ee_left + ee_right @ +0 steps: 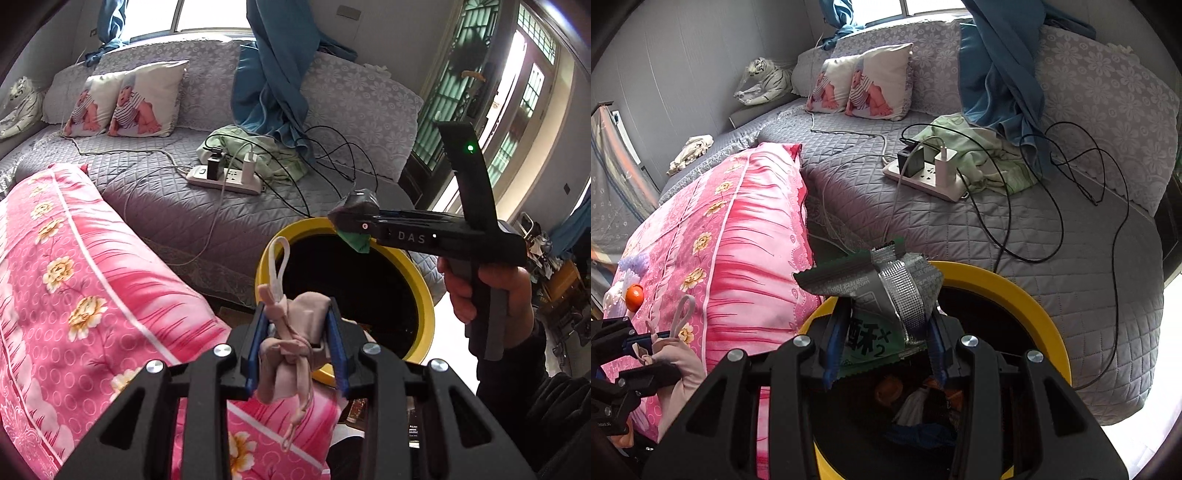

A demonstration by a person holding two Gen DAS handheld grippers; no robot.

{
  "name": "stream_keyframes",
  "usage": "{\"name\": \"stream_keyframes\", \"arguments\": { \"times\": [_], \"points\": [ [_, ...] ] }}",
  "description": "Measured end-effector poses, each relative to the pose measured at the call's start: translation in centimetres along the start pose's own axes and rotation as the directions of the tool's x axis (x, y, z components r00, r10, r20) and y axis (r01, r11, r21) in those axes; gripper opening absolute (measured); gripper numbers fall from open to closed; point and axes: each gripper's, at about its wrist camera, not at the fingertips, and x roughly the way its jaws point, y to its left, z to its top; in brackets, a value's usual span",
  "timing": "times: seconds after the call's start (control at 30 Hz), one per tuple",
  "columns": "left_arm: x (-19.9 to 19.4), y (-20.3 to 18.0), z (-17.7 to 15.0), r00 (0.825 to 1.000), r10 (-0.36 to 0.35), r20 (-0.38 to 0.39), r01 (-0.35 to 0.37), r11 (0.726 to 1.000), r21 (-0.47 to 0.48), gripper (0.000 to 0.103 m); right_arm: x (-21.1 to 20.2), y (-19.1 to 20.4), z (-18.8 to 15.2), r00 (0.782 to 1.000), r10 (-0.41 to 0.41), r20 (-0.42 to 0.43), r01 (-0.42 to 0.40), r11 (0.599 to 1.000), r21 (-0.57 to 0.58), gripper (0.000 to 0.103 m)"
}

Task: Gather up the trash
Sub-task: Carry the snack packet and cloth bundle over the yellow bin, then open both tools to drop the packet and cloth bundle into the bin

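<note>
Left gripper (297, 347): clamped on a crumpled pink face mask (291, 343), at the yellow bin's (424, 295) near rim, likely for dropping.
Right gripper (884, 343): clamped on a silver-green snack wrapper (882, 295), over the bin's dark opening.
Bin contents: other trash already inside.

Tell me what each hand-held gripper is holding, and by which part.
The left hand-held gripper clamps a pinkish face mask across its bunched middle. The right hand-held gripper pinches a snack wrapper at its lower half.
</note>
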Motion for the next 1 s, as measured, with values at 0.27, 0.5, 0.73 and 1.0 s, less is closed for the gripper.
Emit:
{"name": "stream_keyframes", "arguments": {
  "times": [0.27, 0.5, 0.73, 1.0],
  "points": [
    [3.3, -2.4, 0.6, 0.998, -0.030, -0.056, 0.033, 0.998, 0.047, 0.029, 0.0, -2.7, -0.5, 0.999, -0.041, -0.010, 0.042, 0.998, 0.053, 0.037],
    [5.5, -3.1, 0.9, 0.994, -0.042, -0.097, 0.046, 0.998, 0.045, 0.029, 0.2, -4.5, -0.8, 0.998, -0.066, -0.023, 0.068, 0.994, 0.091, 0.037],
    [7.5, -3.5, 0.9, 0.989, -0.058, -0.137, 0.063, 0.997, 0.035, 0.029, 0.9, -5.3, -1.1, 0.996, -0.069, -0.051, 0.075, 0.992, 0.106, 0.039],
    [8.8, -3.1, 0.9, 0.982, -0.080, -0.169, 0.079, 0.997, -0.011, 0.029, 1.4, -5.9, -1.5, 0.995, -0.074, -0.070, 0.082, 0.988, 0.127, 0.040]
  ]
}}
